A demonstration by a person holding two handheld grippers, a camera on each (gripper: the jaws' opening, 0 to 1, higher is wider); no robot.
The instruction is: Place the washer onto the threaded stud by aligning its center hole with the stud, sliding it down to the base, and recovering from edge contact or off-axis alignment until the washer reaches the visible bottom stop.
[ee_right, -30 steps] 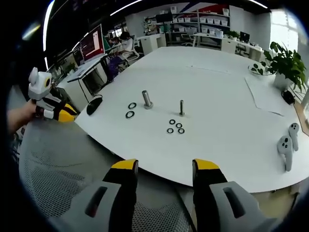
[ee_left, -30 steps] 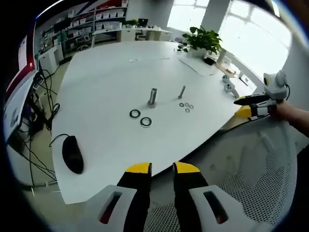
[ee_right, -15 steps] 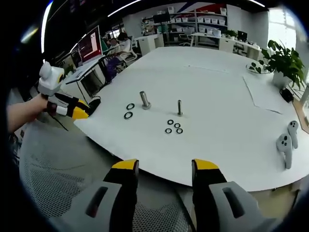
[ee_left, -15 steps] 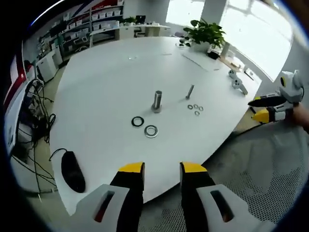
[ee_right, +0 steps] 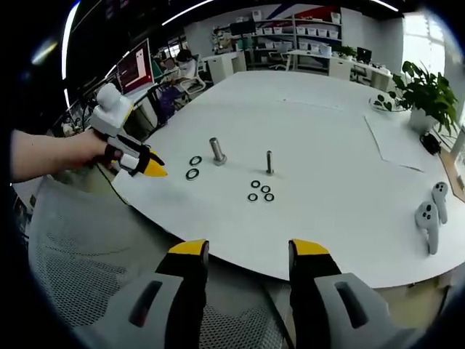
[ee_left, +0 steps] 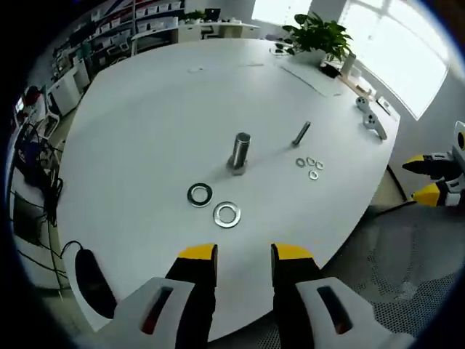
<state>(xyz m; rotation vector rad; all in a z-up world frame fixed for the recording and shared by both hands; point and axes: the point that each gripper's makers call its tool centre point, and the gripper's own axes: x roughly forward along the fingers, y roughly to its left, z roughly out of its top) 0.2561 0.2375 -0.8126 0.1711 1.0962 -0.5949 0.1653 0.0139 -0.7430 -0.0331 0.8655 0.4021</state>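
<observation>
A thick threaded stud stands upright on the white table, with two large washers lying flat just in front of it. A thinner stud stands further right beside several small washers. My left gripper hovers open over the table's near edge, short of the large washers, nothing between its jaws. In the right gripper view, the left gripper, held by a hand, sits near the large washers and the thick stud. My right gripper is open and holds nothing, off the table over a mesh chair.
A black mouse lies at the table's left edge. Two white controllers rest at the right side and a potted plant stands at the far edge. A grey mesh chair is below the right gripper. Shelves and desks lie beyond.
My left gripper has moved forward over the table's edge, nearer the large washers and thick stud. The right gripper has stayed in place. No object on the table has moved.
</observation>
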